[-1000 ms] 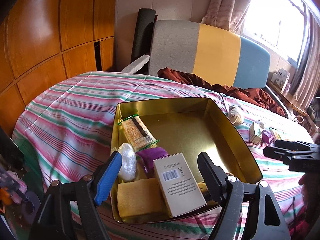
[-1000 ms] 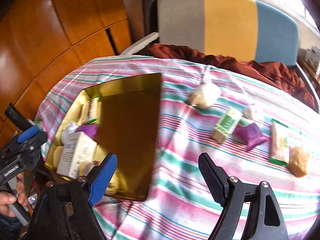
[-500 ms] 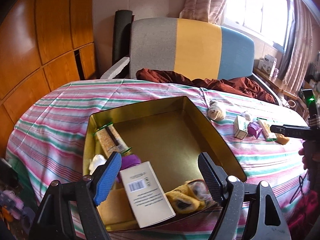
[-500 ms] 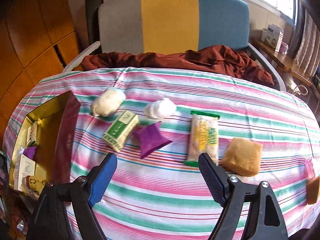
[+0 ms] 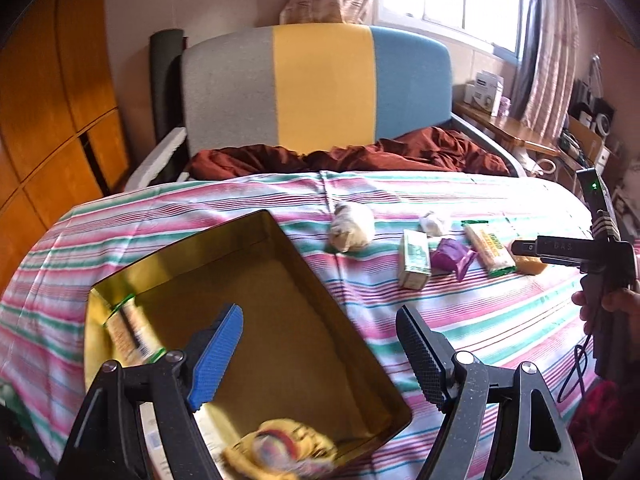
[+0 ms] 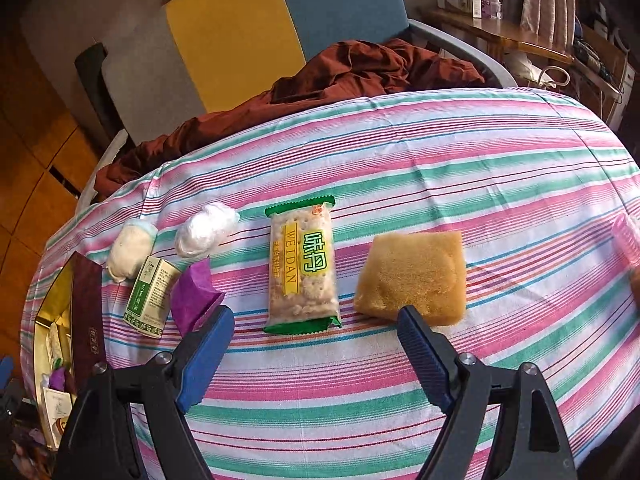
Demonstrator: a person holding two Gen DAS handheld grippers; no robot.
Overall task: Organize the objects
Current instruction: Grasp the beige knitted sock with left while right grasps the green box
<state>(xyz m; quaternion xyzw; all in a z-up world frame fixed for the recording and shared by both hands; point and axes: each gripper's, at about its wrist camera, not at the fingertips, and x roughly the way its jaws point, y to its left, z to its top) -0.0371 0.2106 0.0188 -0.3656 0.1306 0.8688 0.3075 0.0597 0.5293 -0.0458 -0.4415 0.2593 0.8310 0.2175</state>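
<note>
Left gripper (image 5: 320, 344): jaws stand wide apart with nothing between them, held over the gold tin (image 5: 360, 344). The tin sits at the left end of the striped tablecloth (image 6: 440, 152). It holds a biscuit packet (image 5: 134, 336) along its far-left side and a yellow wrapped item (image 5: 280, 452) at the near corner; that item is blurred and cannot be identified.

Right gripper (image 6: 316, 344): jaws also wide apart and empty, poised above the cloth just short of the loose items. These lie in a row across the table, right of the tin: a cream bundle (image 6: 132, 248), a white plastic ball (image 6: 206, 230), a green-and-white box (image 6: 152, 296), a purple packet (image 6: 196, 298), a green-edged cracker packet (image 6: 302, 268) and a tan sponge (image 6: 414, 278). The cracker packet and sponge lie nearest the gripper's opening, neither touched.
</note>
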